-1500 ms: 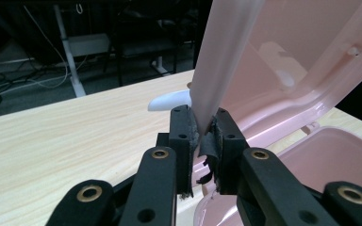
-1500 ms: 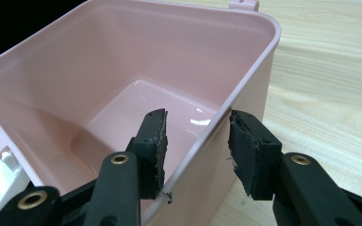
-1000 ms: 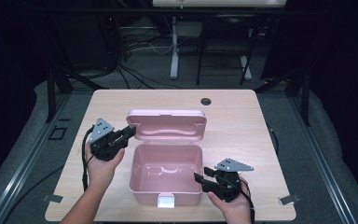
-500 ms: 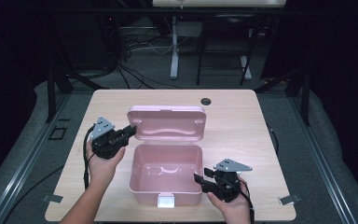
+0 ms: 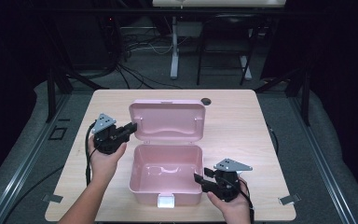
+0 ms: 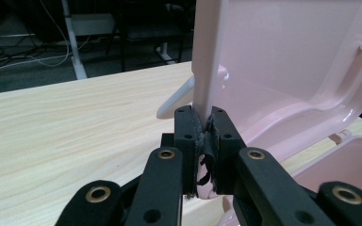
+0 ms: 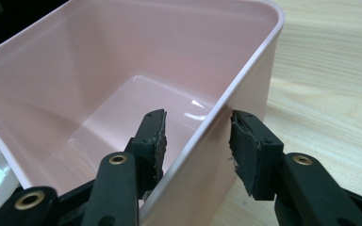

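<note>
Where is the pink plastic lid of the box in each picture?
High view: the pink plastic lid stands open in the middle, behind the pink box, its left edge in the left gripper.
Left gripper view: it rises in the upper right, its edge pinched between the jaws.
Right gripper view: not in it.
Shared landmark: the pale wooden table.

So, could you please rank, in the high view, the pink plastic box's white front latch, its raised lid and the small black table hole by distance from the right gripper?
1. White front latch, just left of the right gripper.
2. Raised pink lid, behind the box.
3. Black hole, at the table's far edge.
</note>
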`<state>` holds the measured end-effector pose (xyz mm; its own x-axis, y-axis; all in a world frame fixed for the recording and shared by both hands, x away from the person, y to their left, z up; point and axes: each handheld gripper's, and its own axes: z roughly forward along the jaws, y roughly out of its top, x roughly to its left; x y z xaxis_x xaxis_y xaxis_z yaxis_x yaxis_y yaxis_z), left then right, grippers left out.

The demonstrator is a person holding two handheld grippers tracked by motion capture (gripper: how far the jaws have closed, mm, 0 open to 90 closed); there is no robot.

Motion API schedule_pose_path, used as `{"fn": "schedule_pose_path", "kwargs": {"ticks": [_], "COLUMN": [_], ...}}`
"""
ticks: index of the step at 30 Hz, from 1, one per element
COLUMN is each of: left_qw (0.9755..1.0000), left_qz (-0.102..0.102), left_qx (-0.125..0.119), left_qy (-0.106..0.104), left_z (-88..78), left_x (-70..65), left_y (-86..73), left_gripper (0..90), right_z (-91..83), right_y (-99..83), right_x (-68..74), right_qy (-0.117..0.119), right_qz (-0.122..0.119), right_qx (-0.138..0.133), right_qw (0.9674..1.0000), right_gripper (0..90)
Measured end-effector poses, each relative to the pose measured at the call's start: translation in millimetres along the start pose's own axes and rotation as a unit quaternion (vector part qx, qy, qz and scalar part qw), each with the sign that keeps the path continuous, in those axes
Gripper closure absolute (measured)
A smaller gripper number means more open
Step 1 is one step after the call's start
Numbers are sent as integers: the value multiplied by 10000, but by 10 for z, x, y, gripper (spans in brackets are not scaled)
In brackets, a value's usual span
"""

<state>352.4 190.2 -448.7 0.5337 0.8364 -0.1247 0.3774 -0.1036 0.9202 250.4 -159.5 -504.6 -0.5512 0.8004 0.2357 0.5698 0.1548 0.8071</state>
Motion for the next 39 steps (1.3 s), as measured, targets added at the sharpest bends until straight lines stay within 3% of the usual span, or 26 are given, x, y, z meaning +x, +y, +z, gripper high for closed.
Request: {"fn": "schedule_pose_path", "kwargs": {"ticks": [11, 21, 39], "left_qw": [9999, 9990, 9956], "left_qz": [-151, -345, -716], "left_qx": [43, 272, 601], "left_qy": [12, -14, -67], "left_z": [76, 129, 261], "left_x": [43, 81, 181], "left_y": [21, 79, 132], "left_gripper": [846, 847, 847], "right_z": [7, 12, 15], "right_y": [-2, -4, -7], "right_x": [-8, -14, -19], "right_qy": [26, 22, 41], "right_qz": [37, 39, 59], "right_qx": [-6, -21, -20], "right_qw": [10000, 10000, 10000], "right_gripper": [558, 557, 553]}}
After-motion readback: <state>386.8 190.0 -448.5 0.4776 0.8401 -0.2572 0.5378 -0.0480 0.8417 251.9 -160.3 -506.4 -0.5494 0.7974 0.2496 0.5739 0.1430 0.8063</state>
